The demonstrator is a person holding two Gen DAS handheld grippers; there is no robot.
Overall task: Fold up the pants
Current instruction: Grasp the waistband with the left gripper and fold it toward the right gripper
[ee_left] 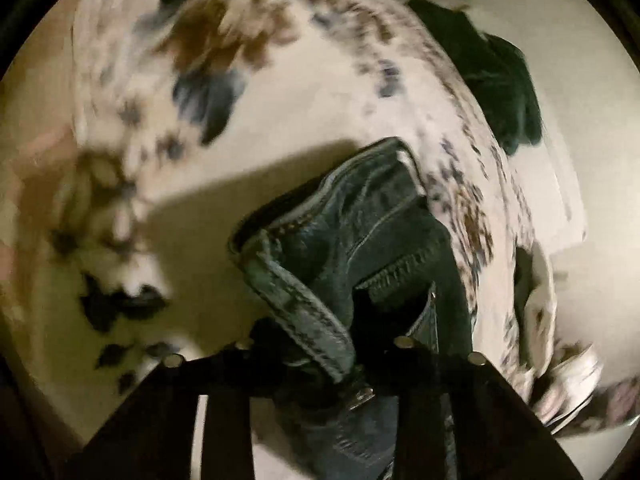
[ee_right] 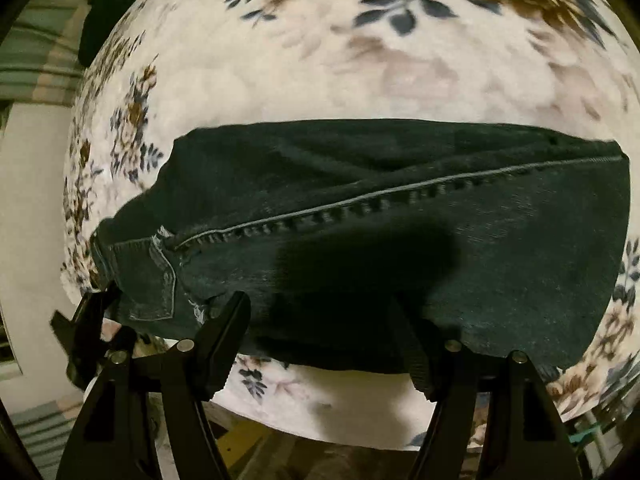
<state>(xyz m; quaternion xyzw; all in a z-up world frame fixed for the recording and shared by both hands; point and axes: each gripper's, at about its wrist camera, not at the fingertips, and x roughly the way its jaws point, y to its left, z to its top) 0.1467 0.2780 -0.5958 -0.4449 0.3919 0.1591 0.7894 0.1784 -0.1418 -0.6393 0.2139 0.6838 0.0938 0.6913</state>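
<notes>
- The left gripper [ee_left: 332, 356] has its fingers [ee_left: 420, 364] clamped on a bunch of denim: the waistband and a belt loop of the jeans [ee_left: 352, 240] run straight in between them, and the cloth rises out of the grip in a bundled heap.
- That heap hangs clear of the blanket [ee_left: 280, 100], throwing a broad shadow on it, so I judge the waist end is lifted, not lying down. The left view is smeared with blur.
- The right gripper [ee_right: 332, 344] has its fingers [ee_right: 224, 320] well apart, at the near edge of the jeans. One tip sits by the back pocket; the other is dark against the denim, and I cannot tell whether it touches or slips under the hem. Nothing is pinched.
- Outward from there in the right view, the jeans [ee_right: 400, 208] lie lengthwise across the floral blanket [ee_right: 320, 60], one leg over the other, the outer seam running along the top. They look flat, with only mild ripples.
- Done, as I read it: the legs are already laid together into one long strip.
- Left: bringing one end over the other to shorten the strip, likely once or twice, then smoothing. The raised waist end suggests that crosswise fold is in hand.
- A dark garment [ee_left: 500, 76] lies at the far edge of the bed, well apart from the jeans and untouched.
</notes>
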